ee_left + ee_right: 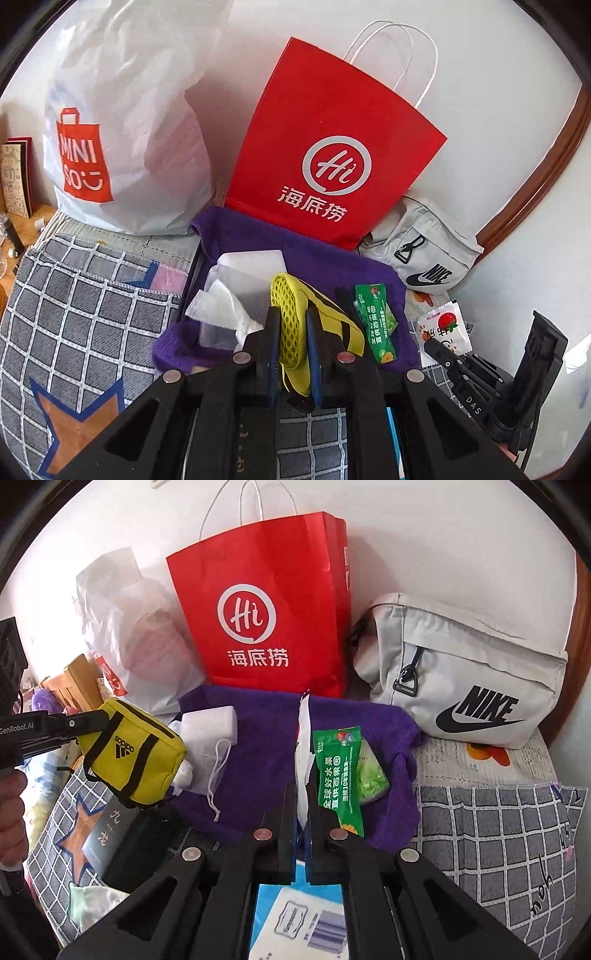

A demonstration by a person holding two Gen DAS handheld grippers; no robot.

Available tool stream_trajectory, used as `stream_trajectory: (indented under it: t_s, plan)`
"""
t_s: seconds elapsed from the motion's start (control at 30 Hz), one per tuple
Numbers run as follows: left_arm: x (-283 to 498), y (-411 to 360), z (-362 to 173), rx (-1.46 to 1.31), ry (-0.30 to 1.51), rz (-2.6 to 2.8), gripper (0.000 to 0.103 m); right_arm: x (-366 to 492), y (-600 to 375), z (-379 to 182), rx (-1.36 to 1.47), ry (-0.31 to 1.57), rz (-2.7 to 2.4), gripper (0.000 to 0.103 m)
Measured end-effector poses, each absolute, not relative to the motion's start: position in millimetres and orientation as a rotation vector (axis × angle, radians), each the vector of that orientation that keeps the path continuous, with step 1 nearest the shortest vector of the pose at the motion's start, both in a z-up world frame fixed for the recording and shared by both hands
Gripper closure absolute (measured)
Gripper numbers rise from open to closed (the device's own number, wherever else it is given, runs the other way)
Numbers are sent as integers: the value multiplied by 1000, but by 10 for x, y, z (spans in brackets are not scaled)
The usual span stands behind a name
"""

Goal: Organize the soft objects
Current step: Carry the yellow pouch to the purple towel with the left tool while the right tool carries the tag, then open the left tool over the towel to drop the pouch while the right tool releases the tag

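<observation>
Left gripper [291, 332] is clamped on the yellow pouch [133, 749], hanging over the purple cloth [266, 746]. Right gripper [303, 805] pinches what looks like a white wrapper [303, 746]; that thin edge could slip loose.

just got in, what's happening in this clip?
A person is sorting soft items on a bed with two handheld grippers. The left gripper is shut on a yellow Adidas pouch, held above the purple cloth. The right gripper is shut on a thin white wrapper. A green snack packet lies on the cloth.
</observation>
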State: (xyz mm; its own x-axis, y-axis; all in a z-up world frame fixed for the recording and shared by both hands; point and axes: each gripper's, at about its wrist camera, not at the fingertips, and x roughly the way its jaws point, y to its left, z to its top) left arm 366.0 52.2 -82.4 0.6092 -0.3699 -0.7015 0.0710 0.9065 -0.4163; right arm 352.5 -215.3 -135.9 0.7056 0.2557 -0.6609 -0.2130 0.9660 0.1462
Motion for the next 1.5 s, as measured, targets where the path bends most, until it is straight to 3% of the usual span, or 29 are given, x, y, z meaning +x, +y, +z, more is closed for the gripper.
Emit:
stream_trajectory:
  t_s: [0.6,1.0,1.27,1.4,1.5]
  plan:
    - [4247,322,-1299,-356,981,-274,90,4200,-1973,-1776,74,869,372,100]
    - [4421,207,-1554,-339,1055,-275,88,4342,-1850,-2057,55,1004,411,99]
    - [4429,208,-1575,-296,1071,-262,84,4305,-1936,-2001,72,991,367,99]
    - [4443,257,-1581,-295,1098,-240,75,4273,-1958,-1933,72,966,354,72]
    - [4426,328,-1548,-304,1106,-232,69,4248,-1996,-1870,71,943,327,70]
